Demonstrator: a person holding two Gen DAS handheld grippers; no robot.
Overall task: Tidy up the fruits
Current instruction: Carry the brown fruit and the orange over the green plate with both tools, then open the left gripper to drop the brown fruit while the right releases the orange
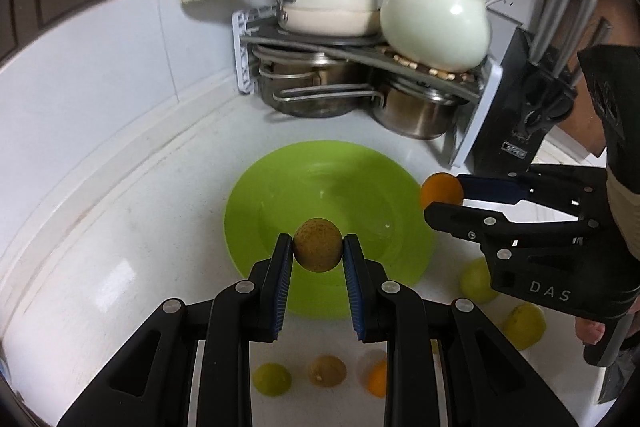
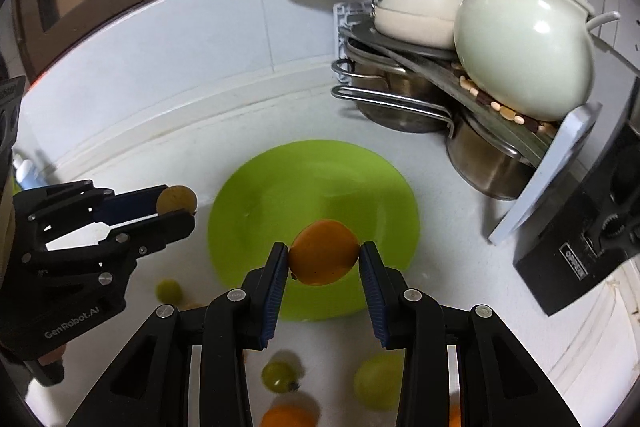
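A lime-green plate [image 1: 280,187] [image 2: 256,195] lies on the white counter. My left gripper [image 1: 317,247] is shut on a brown speckled round fruit [image 1: 317,245], held above the plate's near edge; it also shows in the right wrist view [image 2: 177,199]. My right gripper [image 2: 324,258] is shut on an orange [image 2: 324,253] above the plate's near side; the orange shows at the plate's right edge in the left wrist view [image 1: 440,189]. Loose fruit lies on the counter: yellow-green ones [image 1: 474,279] [image 1: 524,323] [image 1: 272,379], a brown one [image 1: 327,370], an orange one [image 1: 378,379].
A rack [image 1: 360,47] with steel pots, white pans and a pale ceramic pot [image 1: 436,23] stands behind the plate. A black knife block [image 1: 528,99] stands at the back right. A white wall edge curves along the left.
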